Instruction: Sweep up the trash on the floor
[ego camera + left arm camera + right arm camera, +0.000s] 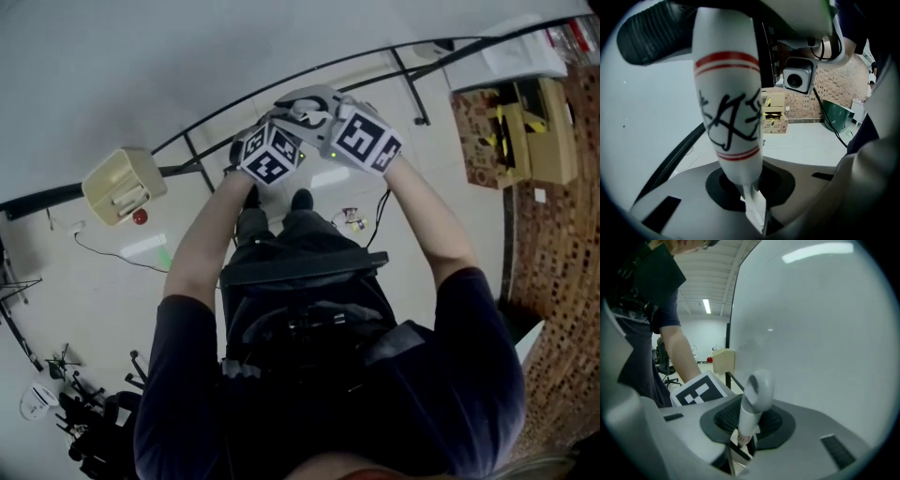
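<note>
**Head view: both handles gripped, sweep not yet begun**

Head view has my two grippers close together at twelve o'clock, ahead of my shoes (302, 199), over pale floor (112, 84). My left gripper (754, 206) is clamped on the narrow foot of a white handle (731, 108) banded in red and scrawled with black marker. It runs up from the jaws towards twelve o'clock. My right gripper (740, 446) pinches a white loop-ended handle (752, 408) low down, near its red band, and the loop leans towards one o'clock. I cannot tell whether these are two tools, say a brush and a pan, or two parts of one. No view shows a brush head or a pan.

The only likely trash I can find is a small coloured scrap (353, 219) on the floor, at three o'clock from my right shoe, with a dark cable (382, 211) just beside it. It is too small to name.

I judge this to be the carrying-in step, with the tools in hand and nothing swept yet. Next I need to lower the working end to the floor beyond the scrap and draw it towards me. I must keep both grips firm and avoid snagging the cable.
</note>
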`<state>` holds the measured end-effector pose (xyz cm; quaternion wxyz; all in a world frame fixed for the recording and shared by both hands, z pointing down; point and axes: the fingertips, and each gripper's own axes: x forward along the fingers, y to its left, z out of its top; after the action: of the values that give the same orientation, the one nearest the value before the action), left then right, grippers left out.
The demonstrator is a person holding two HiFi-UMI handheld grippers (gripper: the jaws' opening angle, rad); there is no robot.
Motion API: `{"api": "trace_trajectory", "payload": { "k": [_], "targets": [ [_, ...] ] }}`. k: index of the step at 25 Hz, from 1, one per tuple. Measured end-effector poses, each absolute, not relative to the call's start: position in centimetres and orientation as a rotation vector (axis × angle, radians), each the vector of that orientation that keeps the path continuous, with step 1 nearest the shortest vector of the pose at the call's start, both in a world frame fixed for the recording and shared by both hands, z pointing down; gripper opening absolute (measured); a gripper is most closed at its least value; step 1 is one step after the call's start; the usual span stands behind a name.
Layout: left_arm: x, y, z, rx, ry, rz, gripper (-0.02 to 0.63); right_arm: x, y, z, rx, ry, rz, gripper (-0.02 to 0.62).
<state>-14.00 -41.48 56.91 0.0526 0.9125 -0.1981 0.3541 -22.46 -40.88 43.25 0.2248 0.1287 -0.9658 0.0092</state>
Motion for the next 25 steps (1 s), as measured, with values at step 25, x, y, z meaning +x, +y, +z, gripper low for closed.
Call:
{"api": "trace_trajectory", "payload": {
  "k": [25],
  "targets": [
    [-22.5, -43.4, 59.9, 2.636, -0.842, 0.908, 0.084, -28.4, -43.8, 49.1, 0.473, -2.592, 0.136, 0.098]
  ]
}}
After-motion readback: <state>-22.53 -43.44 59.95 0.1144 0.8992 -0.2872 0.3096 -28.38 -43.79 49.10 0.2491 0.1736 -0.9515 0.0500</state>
